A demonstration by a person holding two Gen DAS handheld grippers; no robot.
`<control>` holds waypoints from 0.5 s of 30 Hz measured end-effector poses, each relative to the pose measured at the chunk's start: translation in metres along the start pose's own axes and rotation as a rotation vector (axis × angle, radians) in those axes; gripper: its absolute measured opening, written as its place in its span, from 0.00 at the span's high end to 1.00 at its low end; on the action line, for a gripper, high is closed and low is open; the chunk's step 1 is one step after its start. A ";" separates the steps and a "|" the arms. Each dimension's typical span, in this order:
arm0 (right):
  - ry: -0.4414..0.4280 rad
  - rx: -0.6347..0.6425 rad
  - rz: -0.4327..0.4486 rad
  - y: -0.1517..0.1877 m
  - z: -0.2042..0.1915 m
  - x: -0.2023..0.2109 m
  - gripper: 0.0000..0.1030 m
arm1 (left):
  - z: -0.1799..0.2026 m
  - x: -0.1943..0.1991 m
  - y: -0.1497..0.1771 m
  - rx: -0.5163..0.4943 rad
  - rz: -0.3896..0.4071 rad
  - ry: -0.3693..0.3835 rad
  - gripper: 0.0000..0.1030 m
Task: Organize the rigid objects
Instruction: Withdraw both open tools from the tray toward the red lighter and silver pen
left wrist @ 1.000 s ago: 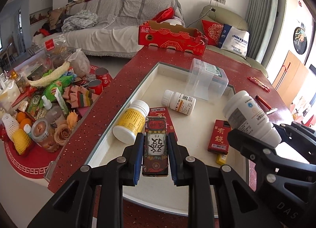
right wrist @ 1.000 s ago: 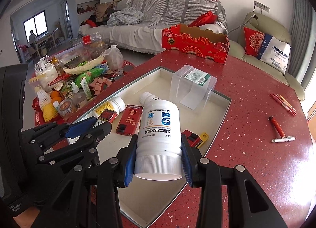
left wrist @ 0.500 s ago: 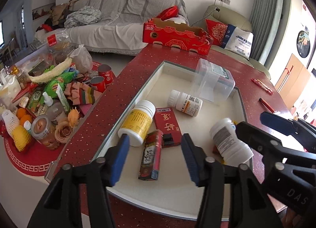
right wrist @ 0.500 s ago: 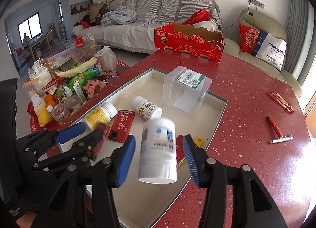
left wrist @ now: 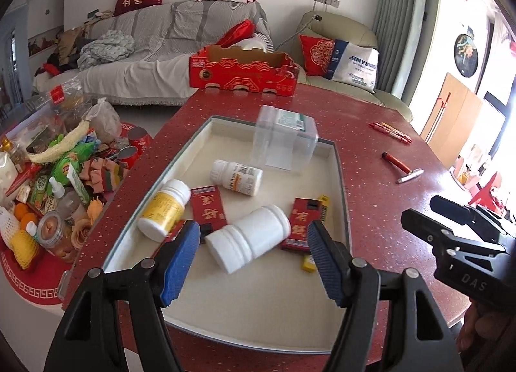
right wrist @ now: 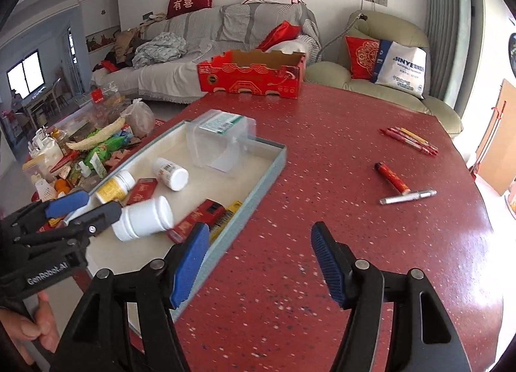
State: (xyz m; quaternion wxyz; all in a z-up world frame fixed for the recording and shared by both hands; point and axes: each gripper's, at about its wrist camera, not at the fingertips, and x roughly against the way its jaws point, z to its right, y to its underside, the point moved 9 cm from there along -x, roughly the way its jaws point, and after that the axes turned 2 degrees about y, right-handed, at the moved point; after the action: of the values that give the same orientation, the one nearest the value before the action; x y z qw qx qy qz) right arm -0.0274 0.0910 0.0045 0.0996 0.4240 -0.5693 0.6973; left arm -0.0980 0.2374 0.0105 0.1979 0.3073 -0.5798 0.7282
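Both claws were empty when I looked. My left gripper (left wrist: 253,254) hung over the near end of the shallow tray (left wrist: 342,175), jaws spread and opening wider, nothing pinched between the blue pads. The big white bottle (left wrist: 248,238) lay on its side on the tray floor just past the fingertips, cap toward me, not touched by either pad. Next to it on the left sat the yellow-label bottle (left wrist: 164,209), also on its side, with a red packet (left wrist: 208,206) between them. A smaller white bottle (left wrist: 237,176) lay further back, and a clear plastic box (left wrist: 283,143) stood at the far end of the tray. Another red packet (left wrist: 301,222) lay to the right of the big bottle, partly over something yellow (left wrist: 323,207).

My right gripper (right wrist: 258,256) was out over the bare red table (right wrist: 322,152), beside the tray's right wall, jaws also apart and opening, nothing in them. Further out on the table were a red lighter (right wrist: 390,177), touching a silver pen (right wrist: 408,196), and some red pens (right wrist: 409,140). A red cardboard box (right wrist: 251,75) sat at the far edge.
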 end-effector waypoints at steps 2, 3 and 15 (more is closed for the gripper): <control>0.026 -0.054 -0.019 0.011 0.034 -0.002 0.35 | 0.028 -0.002 0.000 -0.049 -0.007 0.023 0.29; 0.040 -0.081 -0.029 0.015 0.052 -0.004 0.35 | 0.043 -0.003 0.001 -0.074 -0.013 0.035 0.29; 0.169 -0.208 -0.110 0.041 0.206 -0.031 0.35 | 0.196 -0.086 -0.008 -0.194 -0.171 0.149 0.29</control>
State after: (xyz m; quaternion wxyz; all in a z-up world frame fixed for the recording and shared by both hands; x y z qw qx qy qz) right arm 0.0645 -0.0925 -0.0481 0.2285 0.3818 -0.6039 0.6613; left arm 0.0129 0.0559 -0.0152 0.3304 0.2803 -0.6029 0.6699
